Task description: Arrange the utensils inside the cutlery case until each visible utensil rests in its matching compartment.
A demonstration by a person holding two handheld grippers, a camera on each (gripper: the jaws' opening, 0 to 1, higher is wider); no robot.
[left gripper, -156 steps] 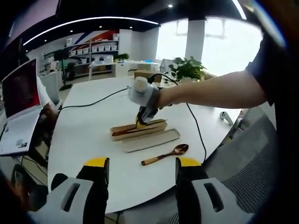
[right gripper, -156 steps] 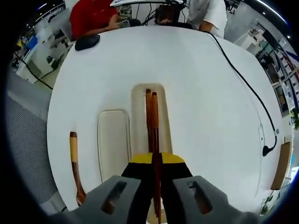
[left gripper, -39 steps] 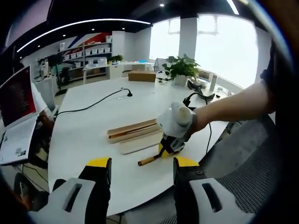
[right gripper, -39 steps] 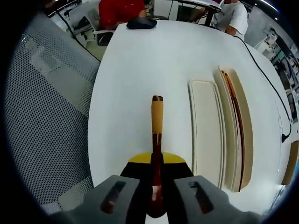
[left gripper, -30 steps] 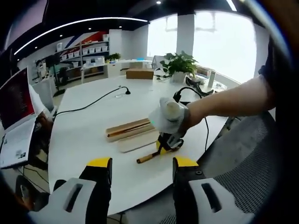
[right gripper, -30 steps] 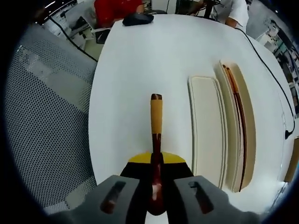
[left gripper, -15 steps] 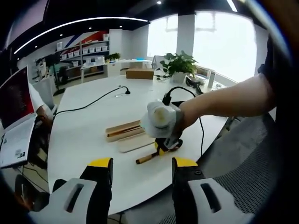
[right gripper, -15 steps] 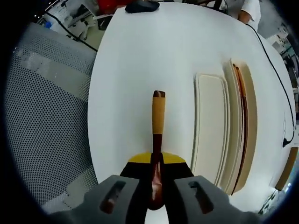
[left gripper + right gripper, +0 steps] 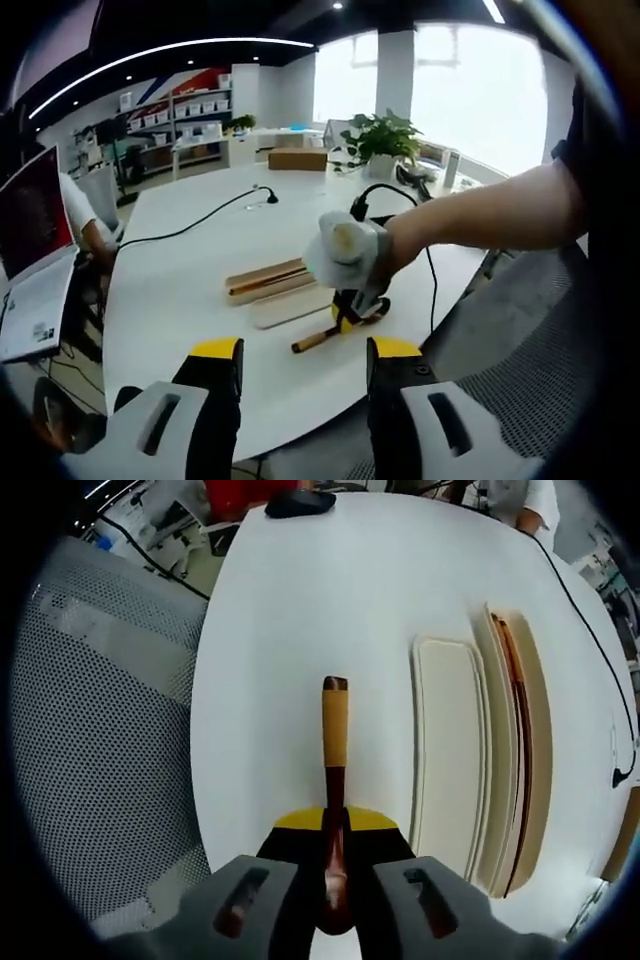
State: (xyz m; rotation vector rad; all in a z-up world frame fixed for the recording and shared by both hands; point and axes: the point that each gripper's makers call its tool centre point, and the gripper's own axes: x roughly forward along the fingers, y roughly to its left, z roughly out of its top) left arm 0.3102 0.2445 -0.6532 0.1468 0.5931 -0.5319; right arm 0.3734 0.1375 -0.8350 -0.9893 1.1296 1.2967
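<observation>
My right gripper (image 9: 335, 832) is shut on the bowl end of a wooden spoon (image 9: 334, 730), whose pale handle points away over the white table. To its right lie a cream lid (image 9: 447, 750) and the wooden cutlery case (image 9: 537, 780) with brown chopsticks (image 9: 522, 750) lying in it. In the left gripper view the right gripper (image 9: 348, 300), on a person's arm, holds the spoon (image 9: 312, 340) just in front of the lid (image 9: 285, 308) and the case (image 9: 262, 280). My left gripper (image 9: 305, 358) hangs open at the near table edge, holding nothing.
A black cable (image 9: 200, 222) runs across the round white table (image 9: 180, 300). A dark mouse (image 9: 300, 500) lies at the table's far edge, and a mesh chair (image 9: 100, 730) stands to the left. A laptop (image 9: 35, 260), a cardboard box (image 9: 300, 158) and a potted plant (image 9: 385, 140) sit further off.
Five seconds ago my right gripper held the chopsticks over the case; they now lie in it and the gripper is shut on the spoon. Over the last second, barely any movement.
</observation>
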